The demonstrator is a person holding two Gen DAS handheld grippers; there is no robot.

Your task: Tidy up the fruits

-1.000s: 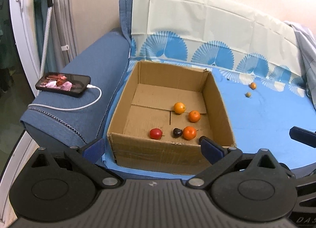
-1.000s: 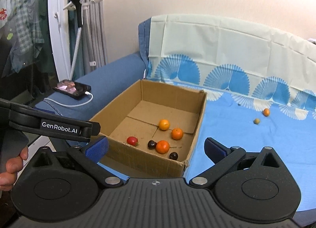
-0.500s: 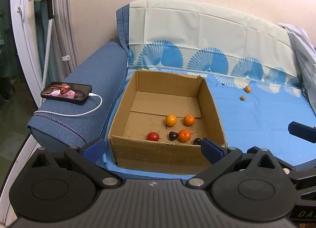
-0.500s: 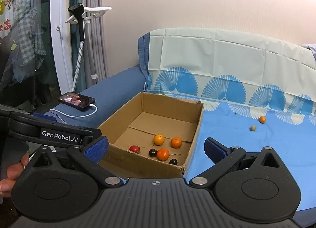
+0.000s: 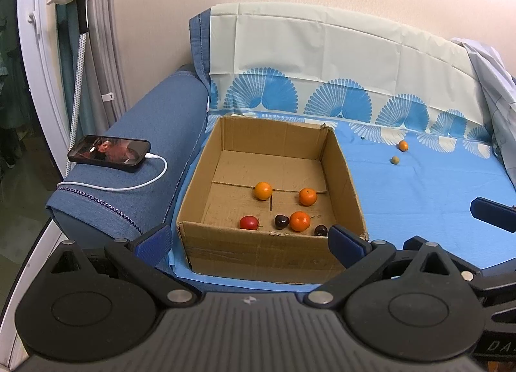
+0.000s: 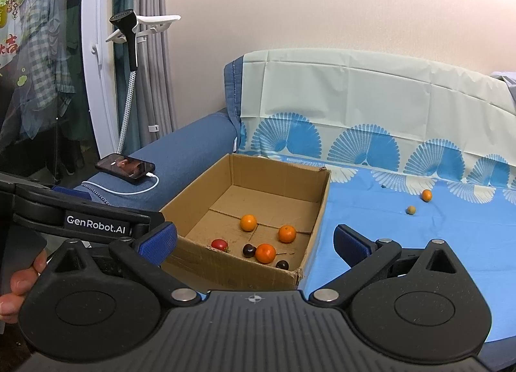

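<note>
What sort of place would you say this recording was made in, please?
Most likely a living room at home: a blue sofa draped with a fan-patterned cover, a phone charging on its armrest, and a garment steamer by the curtains.

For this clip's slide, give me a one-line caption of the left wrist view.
Open left claw faces a cardboard box holding six small fruits, with two stray fruits on the blue sofa cover.

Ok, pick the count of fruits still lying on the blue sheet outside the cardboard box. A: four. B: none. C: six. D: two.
D: a small orange fruit and a small brownish fruit lie on the blue sheet right of the cardboard box; the rest sit inside it.
</note>
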